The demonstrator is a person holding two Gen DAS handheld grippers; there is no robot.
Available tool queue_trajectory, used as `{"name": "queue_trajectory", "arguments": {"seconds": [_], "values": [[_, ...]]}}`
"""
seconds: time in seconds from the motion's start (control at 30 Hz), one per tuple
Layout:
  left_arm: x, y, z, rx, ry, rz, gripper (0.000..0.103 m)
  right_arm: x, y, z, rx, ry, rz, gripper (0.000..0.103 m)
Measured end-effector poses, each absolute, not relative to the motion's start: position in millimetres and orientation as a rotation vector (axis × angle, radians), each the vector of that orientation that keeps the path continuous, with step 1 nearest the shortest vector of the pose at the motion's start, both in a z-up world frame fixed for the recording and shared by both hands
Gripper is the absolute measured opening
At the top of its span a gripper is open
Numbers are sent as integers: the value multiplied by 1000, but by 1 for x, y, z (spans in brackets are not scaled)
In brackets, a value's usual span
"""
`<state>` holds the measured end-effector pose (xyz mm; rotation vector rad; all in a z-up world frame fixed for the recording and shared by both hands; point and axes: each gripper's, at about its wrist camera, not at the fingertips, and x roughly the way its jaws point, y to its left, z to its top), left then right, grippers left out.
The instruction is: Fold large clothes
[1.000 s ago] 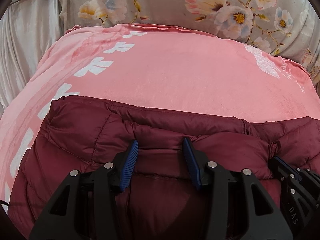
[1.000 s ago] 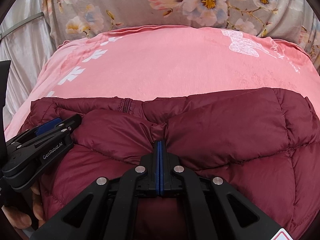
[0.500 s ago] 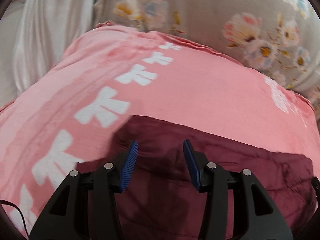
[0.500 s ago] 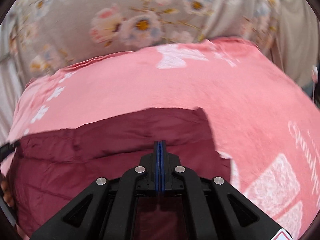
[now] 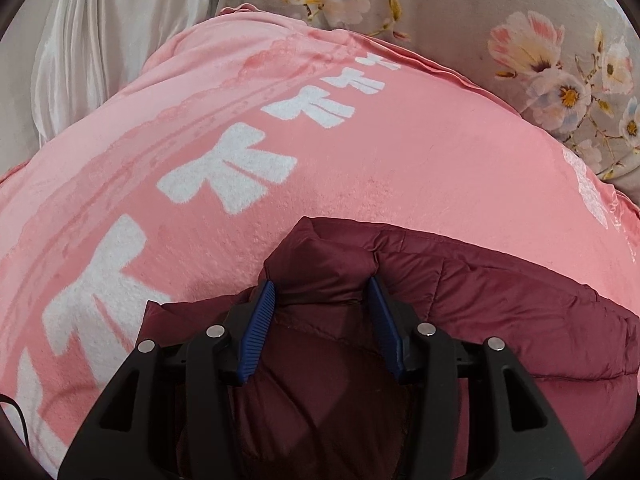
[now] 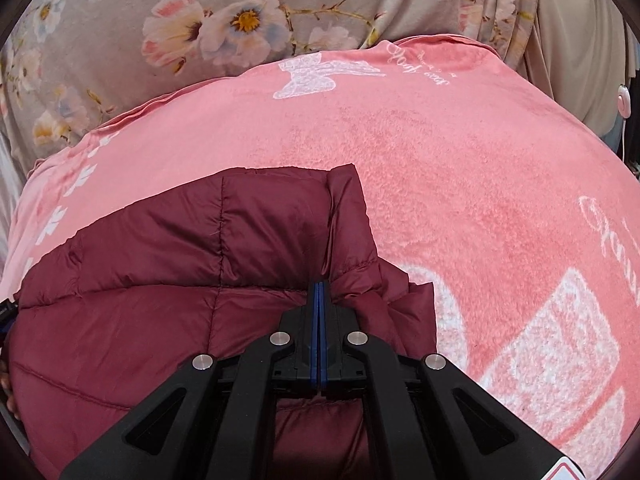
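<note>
A dark red quilted puffer jacket lies on a pink blanket. My left gripper stands over the jacket's left corner with its jaws apart, and a bunched fold of the jacket rises between the blue pads. My right gripper is shut on the jacket near its right edge, with fabric pinched between the closed pads. The jacket's lower part is hidden under both grippers.
The pink blanket has white bow prints and script. Behind it is floral grey bedding. White satin fabric lies at the far left. A small pink switch on a cord hangs at the right.
Both grippers moved apart from the jacket's middle to its corners, the left one leftwards and the right one rightwards. The jacket now looks spread wider. The left stays open, the right stays shut.
</note>
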<state>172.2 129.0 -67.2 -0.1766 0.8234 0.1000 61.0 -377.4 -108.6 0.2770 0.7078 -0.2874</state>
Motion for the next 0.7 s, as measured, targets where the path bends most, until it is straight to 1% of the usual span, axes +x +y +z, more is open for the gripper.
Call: {"name": "queue_trajectory", "arguments": {"seconds": [0.03,0.07,0.17,0.23,0.27,0.3,0.4,0.5,0.63,0.7], "values": [[172,128,-67,-175,824,101,47,56,-372,-102,252,690,-311,0],[170,128,-66,-178,826,99,47,48,-364,-94,236,662,-302,10],[160,134,-57,-208,830,63,49,19,-330,-66,222,577,-197,10],[141,144,-42,-243,816,33,63,0,-293,-54,196,558,-104,10],[129,151,-35,-262,801,34,75,-6,-279,-53,184,558,-72,10],[117,157,-29,-277,792,34,77,-12,-263,-53,167,559,-37,10],[95,173,-25,-305,816,28,78,-25,-212,-65,121,590,49,10],[75,194,-38,-376,884,7,79,-31,-180,-78,68,611,77,10],[60,209,-63,-467,961,-32,79,-31,-166,-96,83,657,94,10],[54,212,-72,-480,966,-45,80,-32,-162,-100,83,660,86,10]]}}
